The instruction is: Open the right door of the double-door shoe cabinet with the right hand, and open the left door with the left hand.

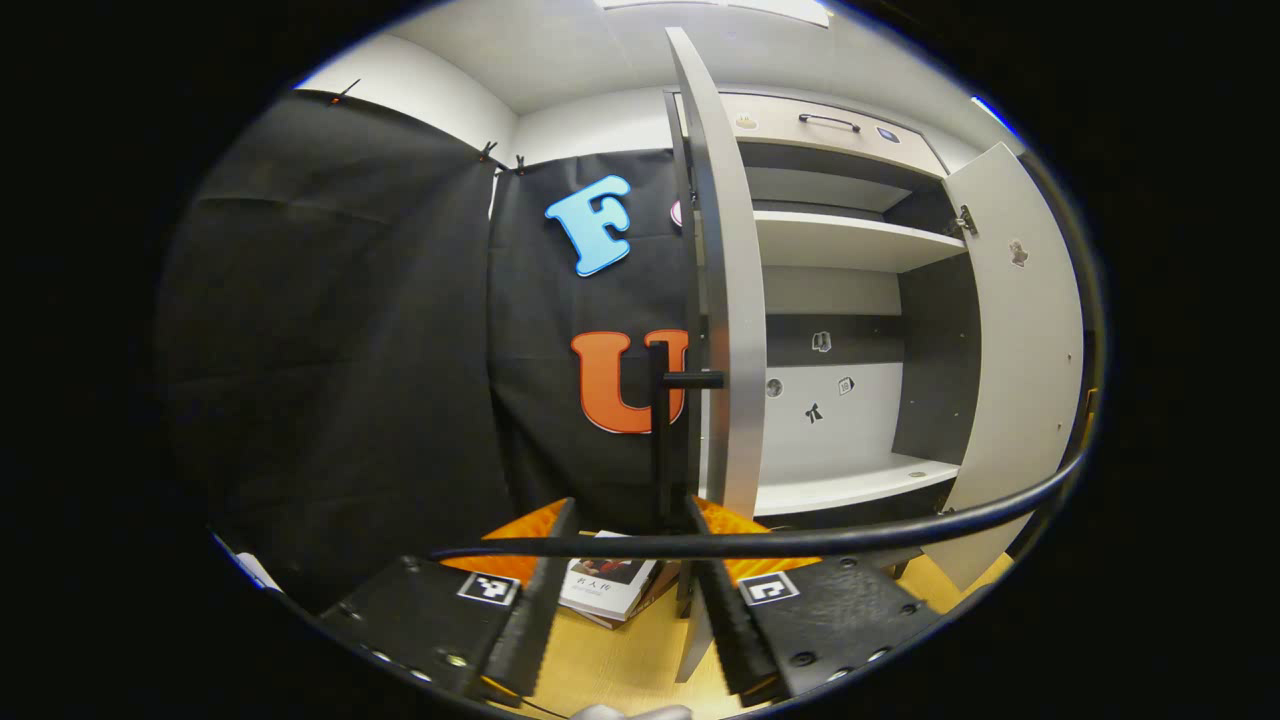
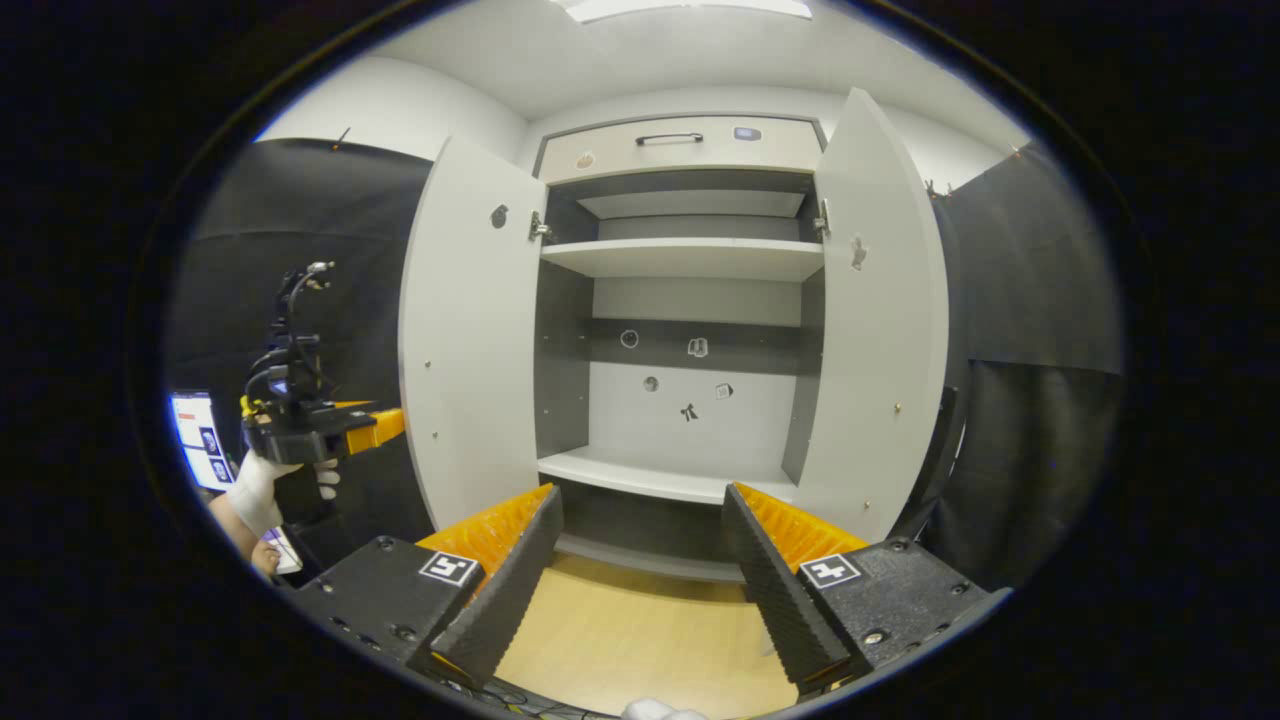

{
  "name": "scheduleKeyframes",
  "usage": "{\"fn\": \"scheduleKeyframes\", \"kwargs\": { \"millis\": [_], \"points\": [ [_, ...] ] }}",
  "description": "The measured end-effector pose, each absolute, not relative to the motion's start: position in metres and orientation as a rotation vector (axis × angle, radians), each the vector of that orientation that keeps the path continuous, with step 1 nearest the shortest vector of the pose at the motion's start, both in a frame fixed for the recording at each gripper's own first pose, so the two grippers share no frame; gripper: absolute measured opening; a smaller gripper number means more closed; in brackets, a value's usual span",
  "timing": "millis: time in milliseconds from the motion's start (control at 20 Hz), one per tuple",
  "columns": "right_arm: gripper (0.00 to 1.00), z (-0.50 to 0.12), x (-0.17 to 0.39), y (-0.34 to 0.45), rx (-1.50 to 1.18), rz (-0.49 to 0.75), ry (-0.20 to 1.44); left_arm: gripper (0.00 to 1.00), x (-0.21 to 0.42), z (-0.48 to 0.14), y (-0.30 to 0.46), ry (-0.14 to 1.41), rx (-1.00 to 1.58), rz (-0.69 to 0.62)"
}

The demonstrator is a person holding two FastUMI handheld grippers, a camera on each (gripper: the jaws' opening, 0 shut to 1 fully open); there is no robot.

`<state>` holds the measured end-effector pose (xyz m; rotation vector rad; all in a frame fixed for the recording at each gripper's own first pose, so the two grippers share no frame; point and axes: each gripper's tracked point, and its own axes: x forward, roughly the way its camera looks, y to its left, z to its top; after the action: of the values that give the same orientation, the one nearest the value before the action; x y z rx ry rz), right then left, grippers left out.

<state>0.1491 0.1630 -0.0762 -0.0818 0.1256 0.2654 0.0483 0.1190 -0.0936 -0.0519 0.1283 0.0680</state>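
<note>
Now | both pale grey cabinet doors, left door [image 2: 470, 340] and right door [image 2: 880, 320], swung wide | my left tongs [image 1: 625, 590] released around black bar handle [image 1: 662, 440], not gripping | my right tongs [image 2: 640, 560] released, empty

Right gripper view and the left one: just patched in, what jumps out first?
The shoe cabinet stands wide open, its left door and right door both swung outward, with bare shelves inside. In the left gripper view, the left door's black handle stands just ahead of the open left gripper. A gloved hand holds that gripper at far left.
</note>
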Motion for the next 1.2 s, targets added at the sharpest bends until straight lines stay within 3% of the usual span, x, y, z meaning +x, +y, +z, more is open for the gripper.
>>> {"fn": "scheduleKeyframes", "kwargs": {
  "millis": [100,150,650,1200],
  "points": [
    [1.0,-0.073,0.152,0.162,-0.08,0.255,0.123,0.84,0.033,-0.09,0.118,0.123,-0.042,0.09],
    [1.0,-0.071,0.153,0.161,-0.078,0.247,0.119,0.86,0.026,-0.084,0.117,0.113,-0.03,0.103],
    [1.0,-0.051,0.144,0.124,-0.058,0.154,0.078,0.89,-0.045,-0.021,0.065,0.015,-0.015,0.057],
    [1.0,-0.038,0.127,0.078,-0.045,0.029,0.052,0.89,-0.057,0.013,-0.013,-0.085,0.017,-0.077]
  ]
}}
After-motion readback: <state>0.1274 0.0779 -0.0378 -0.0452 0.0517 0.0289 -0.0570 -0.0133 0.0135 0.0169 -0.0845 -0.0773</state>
